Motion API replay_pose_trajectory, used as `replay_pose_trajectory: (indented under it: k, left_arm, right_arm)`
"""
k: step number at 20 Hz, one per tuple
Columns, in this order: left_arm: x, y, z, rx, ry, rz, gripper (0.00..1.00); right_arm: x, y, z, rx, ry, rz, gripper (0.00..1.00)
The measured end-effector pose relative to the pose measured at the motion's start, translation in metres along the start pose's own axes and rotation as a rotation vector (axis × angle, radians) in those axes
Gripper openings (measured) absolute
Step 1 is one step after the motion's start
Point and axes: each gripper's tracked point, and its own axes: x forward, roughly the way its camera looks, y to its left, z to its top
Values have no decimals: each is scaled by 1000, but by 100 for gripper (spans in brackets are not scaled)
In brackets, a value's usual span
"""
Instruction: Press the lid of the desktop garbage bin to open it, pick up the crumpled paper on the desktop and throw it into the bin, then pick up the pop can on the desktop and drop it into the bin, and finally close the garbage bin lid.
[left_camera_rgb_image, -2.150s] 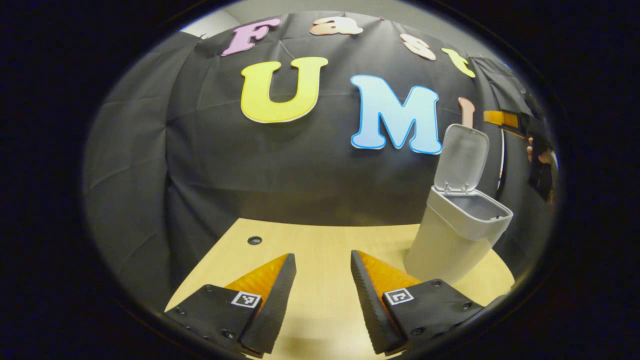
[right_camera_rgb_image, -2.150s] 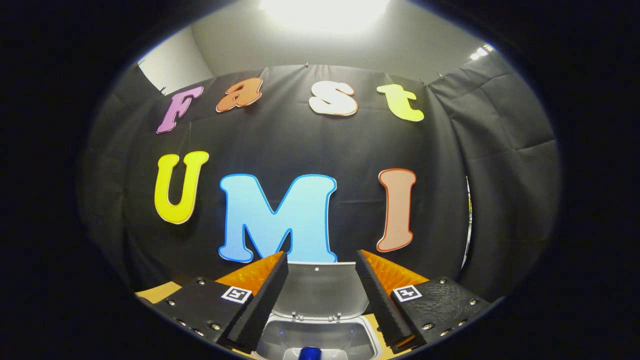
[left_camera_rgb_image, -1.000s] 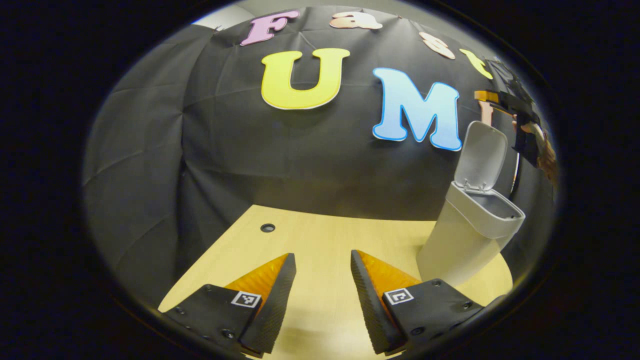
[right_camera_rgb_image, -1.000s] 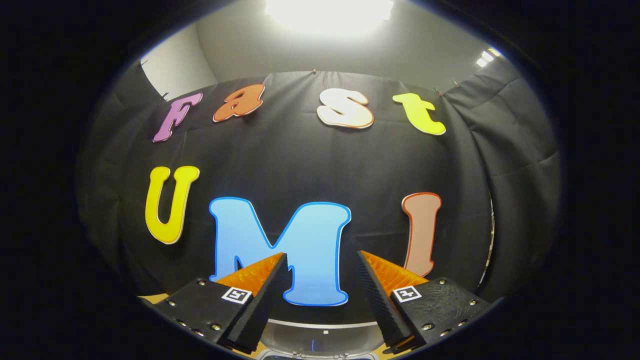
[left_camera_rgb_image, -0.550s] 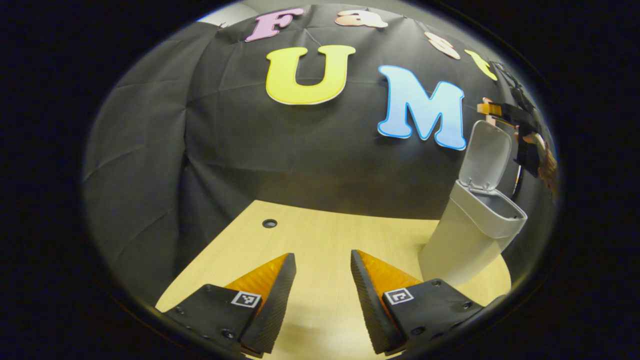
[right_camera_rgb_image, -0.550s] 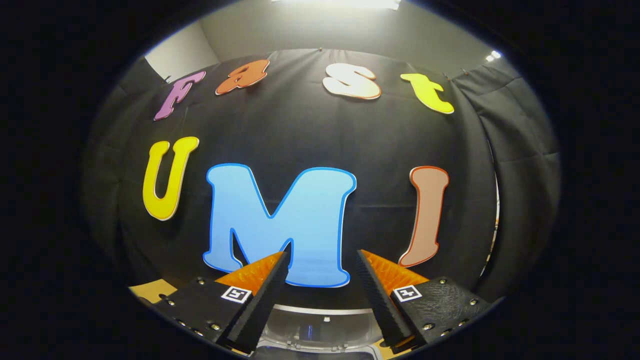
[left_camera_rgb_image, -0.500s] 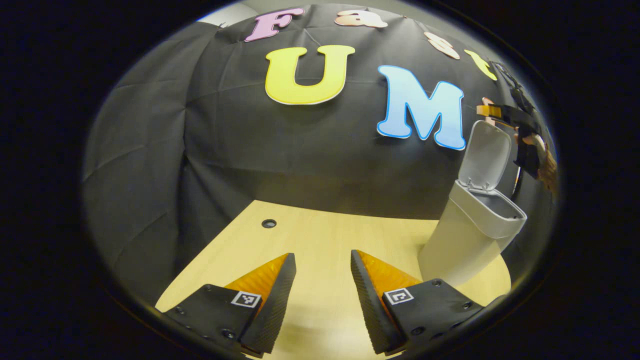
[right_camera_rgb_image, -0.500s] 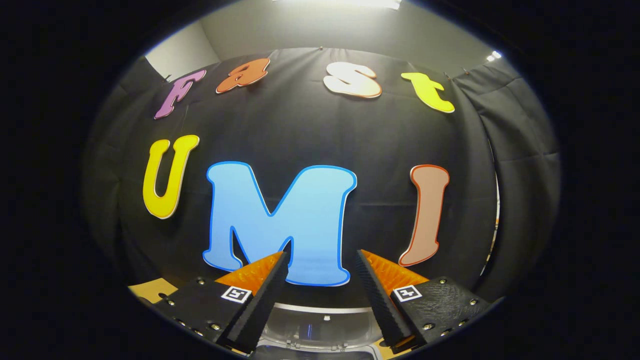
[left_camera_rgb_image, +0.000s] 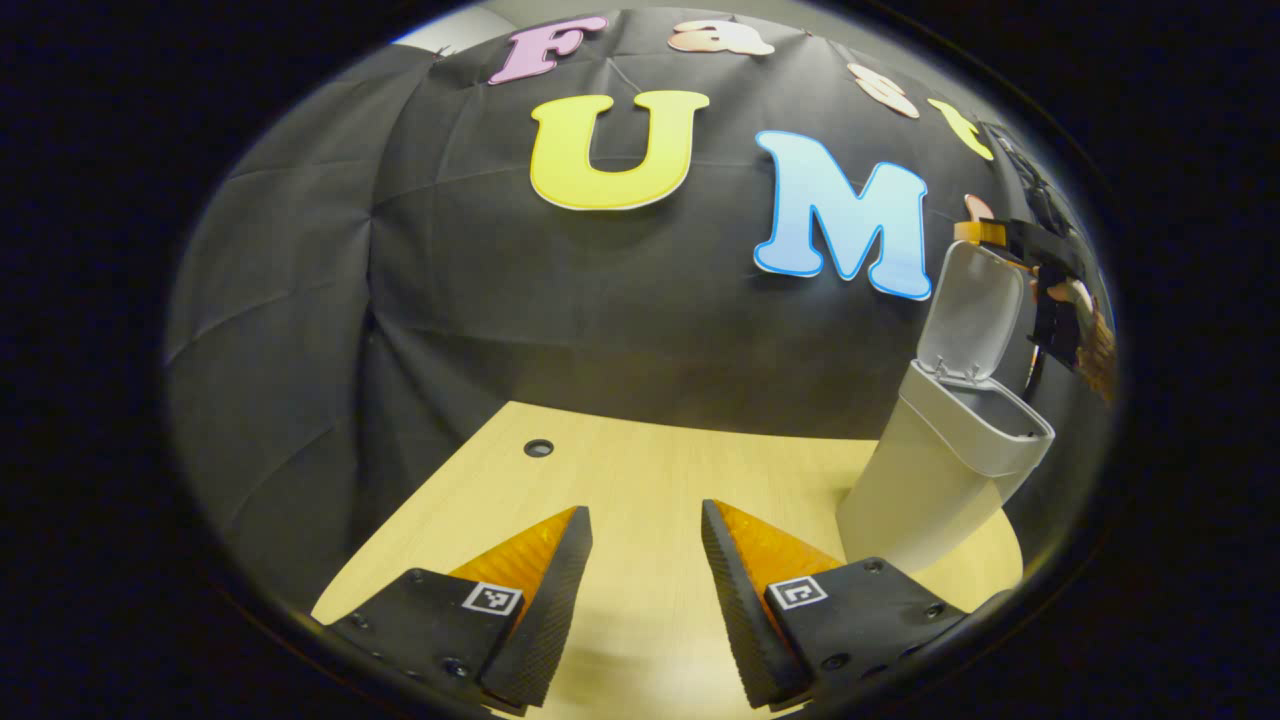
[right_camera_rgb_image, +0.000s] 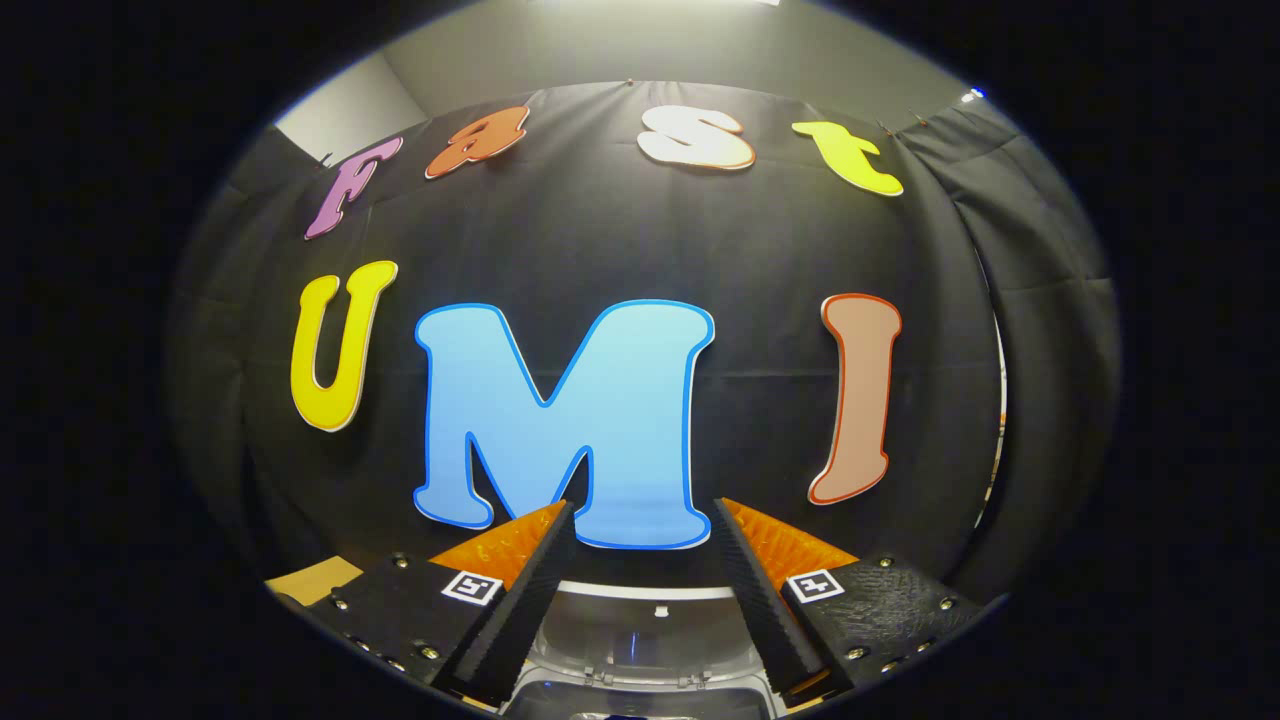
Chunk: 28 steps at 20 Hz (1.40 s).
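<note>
In the left gripper view, the left gripper (left_camera_rgb_image: 640, 560) hangs over the pale wooden desktop (left_camera_rgb_image: 640, 470), jaws apart with nothing between them. A small round hole (left_camera_rgb_image: 538, 447) sits at the desktop's far left. At the right stands the grey garbage bin (left_camera_rgb_image: 925, 480), upright, with its lid (left_camera_rgb_image: 973, 312) raised on the far hinge. The right gripper (left_camera_rgb_image: 1010, 235) reaches over the lid's top edge, a hand (left_camera_rgb_image: 1085, 330) behind it.

The right gripper view looks down on the lid (right_camera_rgb_image: 650, 625) from above, between that gripper's (right_camera_rgb_image: 640, 560) own parted, empty jaws.

Since a second ago the right gripper has come down closer to the lid's top edge; the bin is unmoved, the lid still up.
</note>
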Motion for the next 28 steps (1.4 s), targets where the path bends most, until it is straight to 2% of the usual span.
replay_pose_trajectory:
  k: [2,3,4,5,9,11,12,13,20,23,24,25,28]
  left_arm:
    - [0,0,0,1,-3,1,75]
    - [0,0,0,2,-5,1,78]
    - [0,0,1,3,-8,0,75]
    - [-1,0,1,3,-9,-2,78]
    - [-3,-2,3,5,-14,-18,75]
    - [-4,-4,4,10,-17,-27,75]
    - [-6,-6,7,14,-20,-33,78]
    - [-8,-11,9,17,-21,-38,75]
    - [-25,-32,5,67,-34,-66,75]
    - [-32,-31,-1,72,-34,-70,75]
    - [-33,-29,-2,71,-34,-69,78]
    - [-33,-27,-1,71,-32,-68,75]
    - [-31,-23,3,73,-33,-67,75]
  right_arm:
    - [-3,0,0,13,-3,2,88]
    - [-8,1,-2,5,-6,4,88]
    - [-17,2,-5,0,-5,7,88]
    - [-27,3,-7,1,-8,9,88]
    - [-58,6,-20,8,4,29,88]
    - [-73,7,-30,10,31,35,88]
    - [-80,7,-36,14,43,36,88]
    - [-87,8,-43,14,56,36,88]
    - [-111,9,-108,22,205,20,86]
    - [-119,8,-131,19,246,6,88]
    - [-121,9,-138,22,262,7,88]
    - [-123,10,-145,29,276,9,88]
    - [-125,10,-156,53,294,7,88]
